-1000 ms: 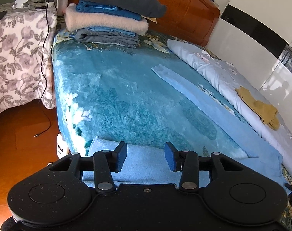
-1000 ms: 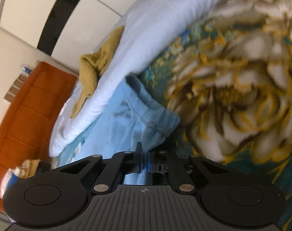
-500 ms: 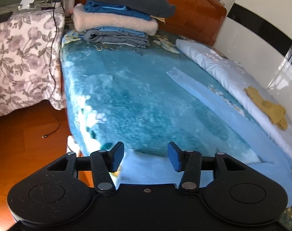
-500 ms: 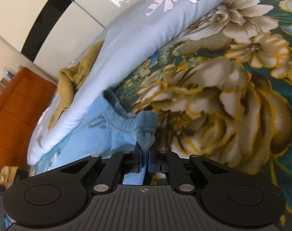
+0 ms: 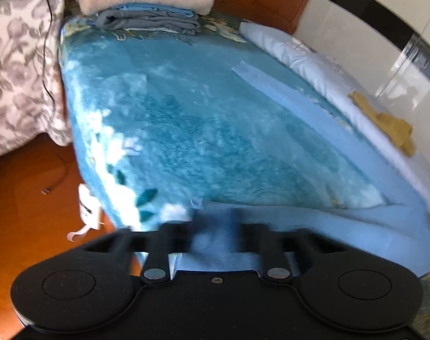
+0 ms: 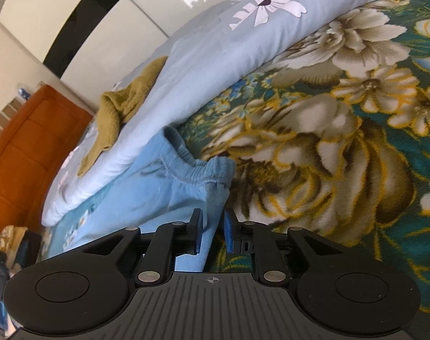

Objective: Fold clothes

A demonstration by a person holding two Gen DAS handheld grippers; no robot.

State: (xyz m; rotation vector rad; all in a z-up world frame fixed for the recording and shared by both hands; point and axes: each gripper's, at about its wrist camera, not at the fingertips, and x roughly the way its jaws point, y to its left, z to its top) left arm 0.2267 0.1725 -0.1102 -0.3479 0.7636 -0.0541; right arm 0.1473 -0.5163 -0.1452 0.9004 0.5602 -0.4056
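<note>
A bedroom, its bed spread with a teal flowered plush blanket point(image 5: 215, 130), was the setting. The left gripper point(image 5: 215, 226) hovered over a light blue cloth band at the bed's near edge; motion blur smeared its fingers, so whether they were parted or closing could not be told. The right gripper point(image 6: 212, 232) stood narrowly parted, with a fold of the light blue sweatpants point(image 6: 147, 181) hanging between its pads just below the bunched elastic waistband, the grip apparently slack. Outward, the sweatpants lay stretched along the blanket in a long strip toward the headboard, beside a pale flowered duvet point(image 6: 229, 45) bearing a crumpled mustard garment point(image 5: 390, 124). A stack of folded clothes point(image 5: 147, 8) sat at the bed's head. By that evidence the pile appeared done, the sweatpants lay lengthwise and not yet compact, and the mustard piece remained loose. The pants' near end was hidden behind the left gripper's body.
</note>
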